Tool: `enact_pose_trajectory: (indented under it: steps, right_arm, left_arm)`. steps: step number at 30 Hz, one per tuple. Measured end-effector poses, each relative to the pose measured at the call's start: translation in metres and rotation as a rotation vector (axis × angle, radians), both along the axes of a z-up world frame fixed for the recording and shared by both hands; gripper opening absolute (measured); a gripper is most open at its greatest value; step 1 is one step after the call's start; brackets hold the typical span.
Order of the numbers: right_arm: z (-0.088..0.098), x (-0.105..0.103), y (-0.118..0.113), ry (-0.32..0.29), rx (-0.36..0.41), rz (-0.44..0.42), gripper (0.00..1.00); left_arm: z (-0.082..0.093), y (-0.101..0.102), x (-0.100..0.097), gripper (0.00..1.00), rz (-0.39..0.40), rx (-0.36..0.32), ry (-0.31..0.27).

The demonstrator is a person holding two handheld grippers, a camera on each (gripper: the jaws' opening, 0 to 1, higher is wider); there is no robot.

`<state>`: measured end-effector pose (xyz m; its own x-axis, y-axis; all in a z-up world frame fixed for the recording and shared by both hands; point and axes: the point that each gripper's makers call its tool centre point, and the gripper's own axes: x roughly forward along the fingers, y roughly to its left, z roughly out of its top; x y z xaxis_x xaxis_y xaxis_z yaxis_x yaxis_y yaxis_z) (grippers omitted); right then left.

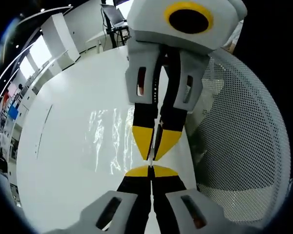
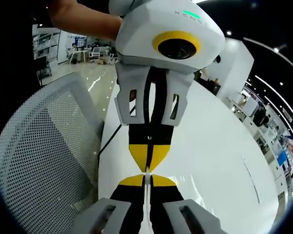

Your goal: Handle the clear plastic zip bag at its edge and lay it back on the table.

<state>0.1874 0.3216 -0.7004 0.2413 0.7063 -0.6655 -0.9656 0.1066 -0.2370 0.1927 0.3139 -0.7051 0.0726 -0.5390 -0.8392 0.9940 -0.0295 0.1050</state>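
The clear plastic zip bag lies glinting on the white table, its right edge drawn up to where the two grippers meet tip to tip. My left gripper rises from the bottom of the left gripper view, shut on that edge. My right gripper comes down from the top, its yellow tips shut on the same edge. In the right gripper view my right gripper and the left gripper face each other, both pinched together, with a thin pale strip of bag between the lower jaws.
A white mesh chair back stands tight against the table's side, also in the right gripper view. A person's arm reaches in above. The table top stretches away beyond the grippers. Desks and shelves stand far behind.
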Motion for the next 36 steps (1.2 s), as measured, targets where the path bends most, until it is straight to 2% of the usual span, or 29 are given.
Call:
enact_pose_trajectory:
  steps: [36]
  right_arm:
    - [0.0007,0.0000,-0.0009,0.008,0.000,-0.009,0.00]
  left_arm:
    - [-0.0003,0.0060,0.0016,0.00,0.003,-0.001,0.001]
